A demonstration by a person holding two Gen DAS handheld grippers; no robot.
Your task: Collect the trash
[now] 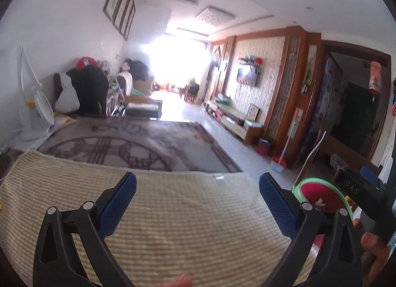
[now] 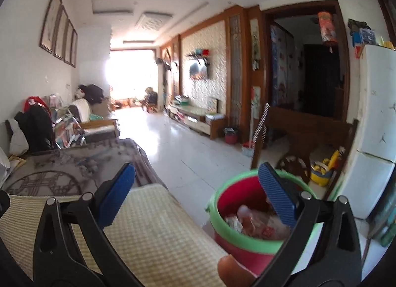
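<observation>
Nearest in the left wrist view, the left gripper (image 1: 197, 189) is seen with its blue-padded jaws spread wide and nothing between them, held over a cream ribbed mat (image 1: 173, 225) that fills the near ground. In the right wrist view, the right gripper (image 2: 196, 183) is likewise seen with its jaws spread apart and nothing pinched; its left pad lies over the same mat (image 2: 148, 232) and its right pad lies in front of a red bucket with a green rim (image 2: 237, 245). The bucket is set just right of the mat's near right corner, and crumpled wrappers and other trash (image 2: 255, 222) are seen lying inside it. In the left wrist view the bucket (image 1: 319, 195) is seen at the near right, partly hidden behind the left gripper's right finger, with the black body of the right gripper (image 1: 368, 180) just right of it. A fingertip (image 2: 232, 272) is glimpsed at the bottom edge of the right wrist view. Beyond the mat a grey patterned rug (image 1: 138, 146) is spread out, and a white tiled floor (image 2: 178, 148) runs to the right of it. Farther off, a cluttered sofa (image 1: 91, 89) is placed along the left wall and a low TV cabinet (image 1: 232, 118) along the right, under a wall-mounted television (image 1: 247, 75). A small red bin (image 1: 263, 147) is set by the wooden pillar. The far end is washed out by bright window light.
</observation>
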